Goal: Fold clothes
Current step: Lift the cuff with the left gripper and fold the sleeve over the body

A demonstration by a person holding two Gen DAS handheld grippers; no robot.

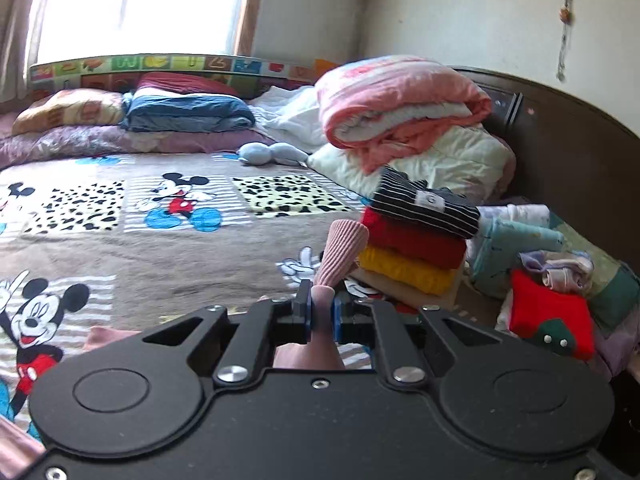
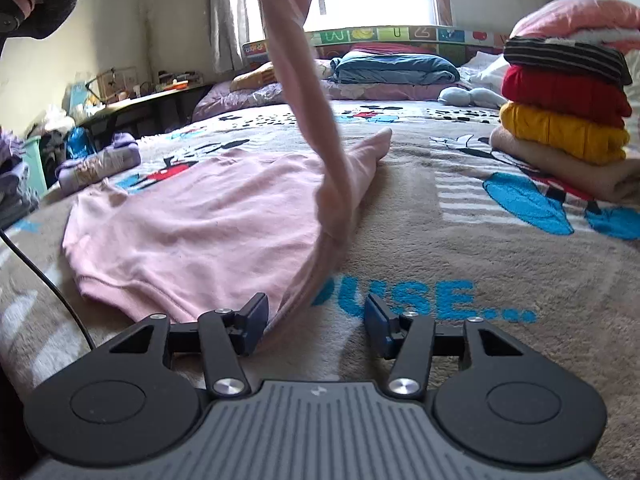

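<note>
Pink top (image 2: 192, 220) lies spread flat on bed blanket (image 2: 460, 248), hem toward right-wrist cam. One sleeve (image 2: 296, 80) lifted off it, rising up and out of frame top; in left-wrist view the ribbed cuff (image 1: 344, 248) sticks out past the pads. Left claw (image 1: 321, 310) closed on that sleeve, fabric pinched betw. blue pads. Right claw (image 2: 316, 324) wide open, low over blanket; its left pad just beside top's side edge, can't tell if touching. Folded stack (image 2: 564, 116) to the right, well apart from top: striped dark on red, yellow, beige. Unfolded clothes pile (image 1: 552, 280) beyond stack by headboard (image 1: 580, 152). Pink quilt (image 1: 400, 100) rolled up near far end.
</note>
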